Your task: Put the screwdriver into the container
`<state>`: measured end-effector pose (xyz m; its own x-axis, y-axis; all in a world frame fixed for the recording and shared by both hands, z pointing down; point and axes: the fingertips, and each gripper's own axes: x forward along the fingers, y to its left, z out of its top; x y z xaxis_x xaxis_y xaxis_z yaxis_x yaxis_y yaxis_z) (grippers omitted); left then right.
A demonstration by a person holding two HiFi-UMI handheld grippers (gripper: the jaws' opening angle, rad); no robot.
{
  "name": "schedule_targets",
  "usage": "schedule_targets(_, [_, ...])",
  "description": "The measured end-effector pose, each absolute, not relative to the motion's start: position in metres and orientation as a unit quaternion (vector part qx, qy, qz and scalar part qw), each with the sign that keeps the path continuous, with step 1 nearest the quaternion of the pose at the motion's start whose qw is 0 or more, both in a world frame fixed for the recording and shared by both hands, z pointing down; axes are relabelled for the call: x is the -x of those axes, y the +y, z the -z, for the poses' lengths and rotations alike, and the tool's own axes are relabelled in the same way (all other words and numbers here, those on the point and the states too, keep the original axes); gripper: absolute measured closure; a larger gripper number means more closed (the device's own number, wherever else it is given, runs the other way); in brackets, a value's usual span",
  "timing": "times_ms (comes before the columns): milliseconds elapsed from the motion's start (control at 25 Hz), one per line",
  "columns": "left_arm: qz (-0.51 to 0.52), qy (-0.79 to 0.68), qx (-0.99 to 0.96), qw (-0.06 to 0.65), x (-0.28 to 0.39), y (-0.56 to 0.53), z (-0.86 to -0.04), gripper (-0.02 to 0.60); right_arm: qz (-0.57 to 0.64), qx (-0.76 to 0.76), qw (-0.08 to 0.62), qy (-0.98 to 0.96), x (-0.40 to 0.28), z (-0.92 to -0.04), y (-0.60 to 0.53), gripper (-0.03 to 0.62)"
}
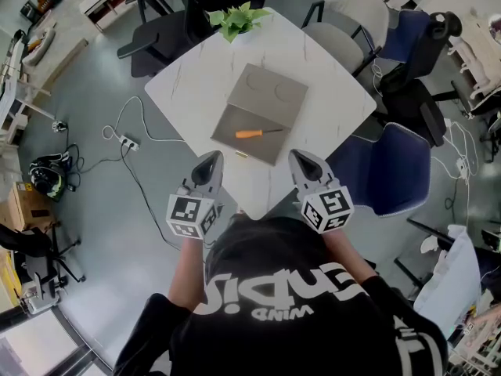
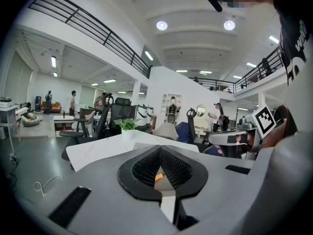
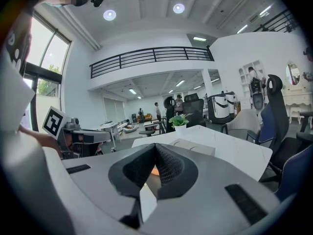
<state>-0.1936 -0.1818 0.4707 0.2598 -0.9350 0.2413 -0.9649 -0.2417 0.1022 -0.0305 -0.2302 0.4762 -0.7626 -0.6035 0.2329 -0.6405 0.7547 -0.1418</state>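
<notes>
An orange-handled screwdriver (image 1: 249, 134) lies on the lower grey flap of an open grey container (image 1: 264, 92) in the middle of the white table (image 1: 188, 84). Both grippers hover over the table's near edge, short of the container. My left gripper (image 1: 210, 161) points at the flap's left corner and my right gripper (image 1: 301, 160) at its right side. Each has its jaws pressed together at the tips with nothing held. In the left gripper view a sliver of the orange handle (image 2: 158, 176) shows through the gap behind the left gripper's (image 2: 160, 148) tips. The right gripper (image 3: 155, 146) view shows the same handle (image 3: 155, 171).
A potted green plant (image 1: 235, 19) stands at the table's far corner. A small brass-coloured piece (image 1: 241, 155) lies on the table just before the flap. Office chairs (image 1: 387, 167) ring the table on the right and far sides. A power strip and cables (image 1: 125, 141) lie on the floor at left.
</notes>
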Motion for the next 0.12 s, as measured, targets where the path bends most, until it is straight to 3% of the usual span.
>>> schedule_targets(120, [-0.066, -0.602, -0.787, 0.118, 0.1914, -0.1807, -0.4730, 0.566, -0.106, -0.330, 0.087, -0.934, 0.0321, -0.4770, -0.2287, 0.582])
